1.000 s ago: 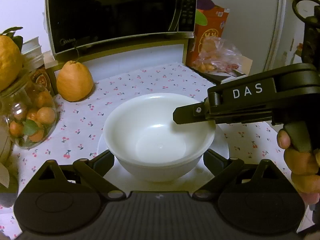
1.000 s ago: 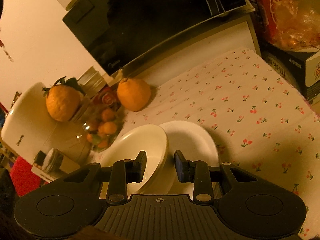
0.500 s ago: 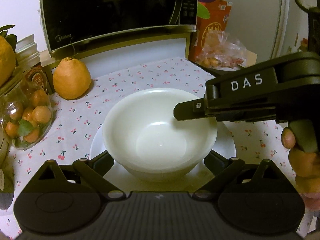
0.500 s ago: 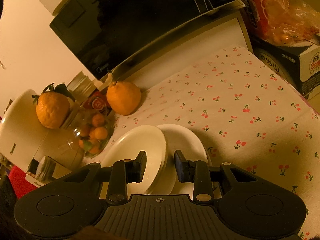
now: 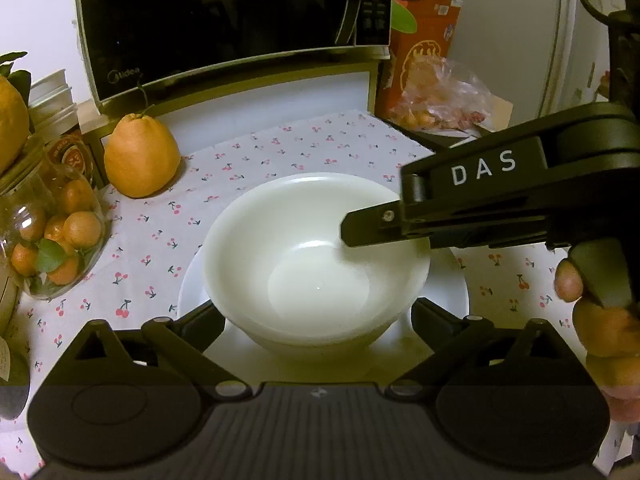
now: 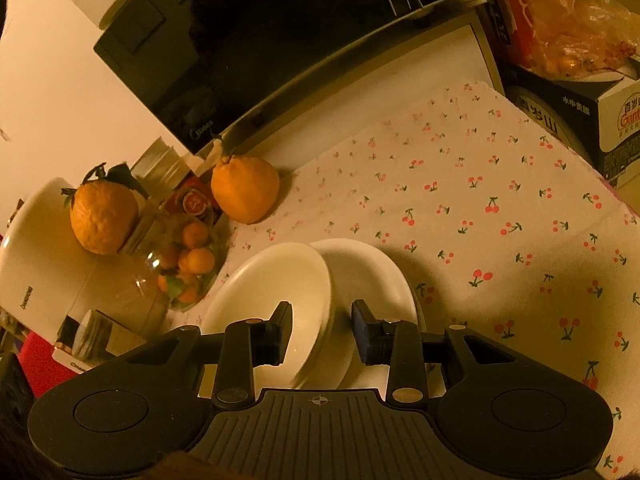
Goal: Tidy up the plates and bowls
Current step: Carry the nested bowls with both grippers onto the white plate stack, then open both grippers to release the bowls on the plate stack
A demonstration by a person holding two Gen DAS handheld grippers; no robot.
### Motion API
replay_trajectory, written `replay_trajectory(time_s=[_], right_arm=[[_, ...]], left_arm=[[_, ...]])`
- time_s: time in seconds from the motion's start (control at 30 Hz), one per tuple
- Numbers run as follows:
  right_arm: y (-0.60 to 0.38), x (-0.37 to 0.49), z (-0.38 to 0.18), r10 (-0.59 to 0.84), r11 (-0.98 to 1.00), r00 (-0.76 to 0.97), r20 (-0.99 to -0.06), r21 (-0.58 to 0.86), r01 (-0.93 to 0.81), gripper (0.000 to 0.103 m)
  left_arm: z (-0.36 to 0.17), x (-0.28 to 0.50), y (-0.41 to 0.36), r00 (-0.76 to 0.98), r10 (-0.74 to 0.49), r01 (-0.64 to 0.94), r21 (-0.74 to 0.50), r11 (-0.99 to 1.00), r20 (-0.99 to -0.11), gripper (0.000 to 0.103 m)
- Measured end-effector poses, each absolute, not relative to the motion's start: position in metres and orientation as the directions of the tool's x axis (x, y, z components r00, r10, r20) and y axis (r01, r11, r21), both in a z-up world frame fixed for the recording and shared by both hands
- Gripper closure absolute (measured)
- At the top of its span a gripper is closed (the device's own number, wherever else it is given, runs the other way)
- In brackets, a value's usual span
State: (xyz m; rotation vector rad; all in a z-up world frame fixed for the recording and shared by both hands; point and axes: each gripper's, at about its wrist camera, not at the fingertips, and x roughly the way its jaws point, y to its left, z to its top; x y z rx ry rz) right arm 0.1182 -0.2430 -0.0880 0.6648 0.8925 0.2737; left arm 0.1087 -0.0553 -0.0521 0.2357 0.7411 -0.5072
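- Far left: a white appliance (image 6: 36,264) stands at the table edge, with a large orange citrus fruit (image 6: 103,218) perched on a glass jar (image 5: 48,240) of small oranges.
- Behind the jar, a stack of white cups (image 5: 50,96) and a red tin (image 5: 74,156) sit against the wall.
- A second, pear-shaped citrus fruit (image 5: 141,157) rests on the cherry-print tablecloth (image 5: 280,148), just in front of the black microwave (image 5: 224,20), which sits on a raised white shelf.
- Centre: the white bowl (image 5: 312,260) sits upright on the white plate (image 5: 456,284), which lies flat on the cloth.
- Left gripper (image 5: 316,320): jaws spread wide to either side of the bowl's base; whether the pads touch the bowl cannot be told.
- Right gripper (image 6: 322,334): jaws opening, straddling the bowl's near rim, one finger inside and one outside, gaps visible on both sides.
- A person's hand (image 5: 600,320) grasps its handle.
- Right: an orange carton (image 5: 424,52), a clear bag of snacks (image 5: 440,100) and a printed box (image 6: 568,116) stand at the table's far corner.
- White wall behind.
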Motion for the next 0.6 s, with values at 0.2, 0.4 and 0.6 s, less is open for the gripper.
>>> replay_trajectory(time_s=[0.2, 0.4, 0.6], right_arm=[[-0.244, 0.118, -0.085, 0.482, 0.764, 0.616, -0.623, 0.643, 0.053, 0.047], [-0.252, 0.117, -0.076, 0.471, 0.757, 0.633, -0.615, 0.650, 0.068, 0.034], [-0.262, 0.110, -0.066, 0.448, 0.769, 0.646, -0.618, 0.635, 0.075, 0.024]], left_arm=[[-0.051, 0.107, -0.054, 0.615, -0.361, 0.523, 0.021, 0.852, -0.701, 0.003], [-0.045, 0.103, -0.049, 0.621, -0.367, 0.518, 0.011, 0.855, -0.693, 0.001], [-0.039, 0.096, -0.041, 0.621, -0.367, 0.505, -0.004, 0.863, -0.693, 0.001]])
